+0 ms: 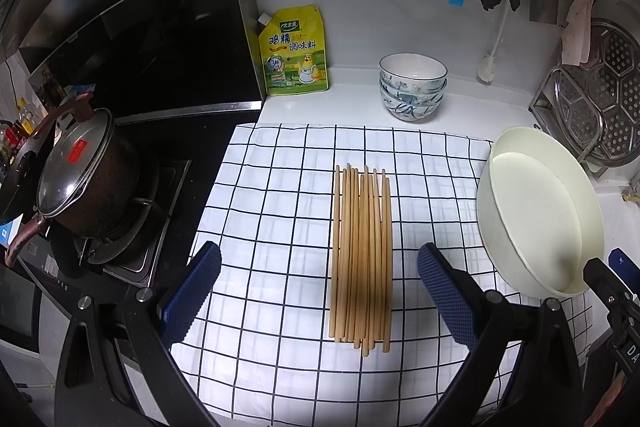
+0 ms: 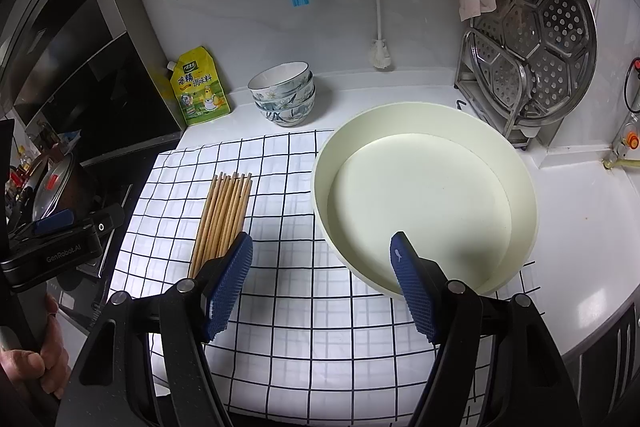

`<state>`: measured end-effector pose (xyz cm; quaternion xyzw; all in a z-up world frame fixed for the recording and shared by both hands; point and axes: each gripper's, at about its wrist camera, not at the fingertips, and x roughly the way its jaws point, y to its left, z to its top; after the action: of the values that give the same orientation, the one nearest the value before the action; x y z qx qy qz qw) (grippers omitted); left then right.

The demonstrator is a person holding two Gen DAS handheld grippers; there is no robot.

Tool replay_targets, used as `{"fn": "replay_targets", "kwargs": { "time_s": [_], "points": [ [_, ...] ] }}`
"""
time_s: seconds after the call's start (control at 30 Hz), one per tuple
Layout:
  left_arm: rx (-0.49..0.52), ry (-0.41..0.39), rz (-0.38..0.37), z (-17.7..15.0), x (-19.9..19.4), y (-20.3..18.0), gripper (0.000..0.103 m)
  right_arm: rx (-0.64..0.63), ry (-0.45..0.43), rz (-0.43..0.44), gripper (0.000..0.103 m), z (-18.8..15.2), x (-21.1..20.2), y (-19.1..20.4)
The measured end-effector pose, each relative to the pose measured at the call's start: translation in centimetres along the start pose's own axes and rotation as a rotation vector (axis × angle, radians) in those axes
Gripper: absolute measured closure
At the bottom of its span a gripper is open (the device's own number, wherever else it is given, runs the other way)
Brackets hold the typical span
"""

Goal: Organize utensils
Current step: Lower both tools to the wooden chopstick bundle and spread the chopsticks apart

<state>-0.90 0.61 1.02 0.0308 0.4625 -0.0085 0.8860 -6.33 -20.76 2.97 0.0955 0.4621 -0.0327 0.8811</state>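
Chopsticks (image 1: pixel 361 259): bundle lying at frame centre on the checked cloth (image 1: pixel 280 187), covering the bench. White basin (image 2: pixel 424 203): sitting just beside, at right. Stacked bowls (image 1: pixel 412 87): standing behind, upper centre. Left claw (image 1: pixel 318 291): hovering spread wide, holding nothing. Right claw (image 2: pixel 322 283): likewise gaping, holding nothing.

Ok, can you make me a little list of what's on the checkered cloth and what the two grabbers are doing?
cloth: white cloth with dark grid lines
utensils: bundle of wooden chopsticks, lying side by side on cloth
dish: round cream shallow dish, empty, right of chopsticks
left gripper: open, above chopsticks
right gripper: open, holding nothing
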Motion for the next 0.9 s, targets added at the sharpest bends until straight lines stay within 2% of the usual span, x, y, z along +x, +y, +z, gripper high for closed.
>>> {"fn": "replay_targets", "kwargs": {
  "time_s": [0.4, 0.73, 0.9],
  "points": [
    [0.004, 0.022, -0.018, -0.4, 1.4, 1.0, 0.006, 0.004, 0.006, 0.024, 0.035, -0.5, 0.7, 0.7],
    [0.047, 0.096, -0.014, -2.1, 7.9, 4.8, 0.006, -0.054, 0.089, 0.078, 0.035, -2.5, 5.4, 5.5],
    [0.073, 0.114, -0.084, -2.9, 11.3, 5.6, 0.006, -0.03, 0.152, 0.087, 0.035, -4.0, 9.5, 7.3]
  ]
}}
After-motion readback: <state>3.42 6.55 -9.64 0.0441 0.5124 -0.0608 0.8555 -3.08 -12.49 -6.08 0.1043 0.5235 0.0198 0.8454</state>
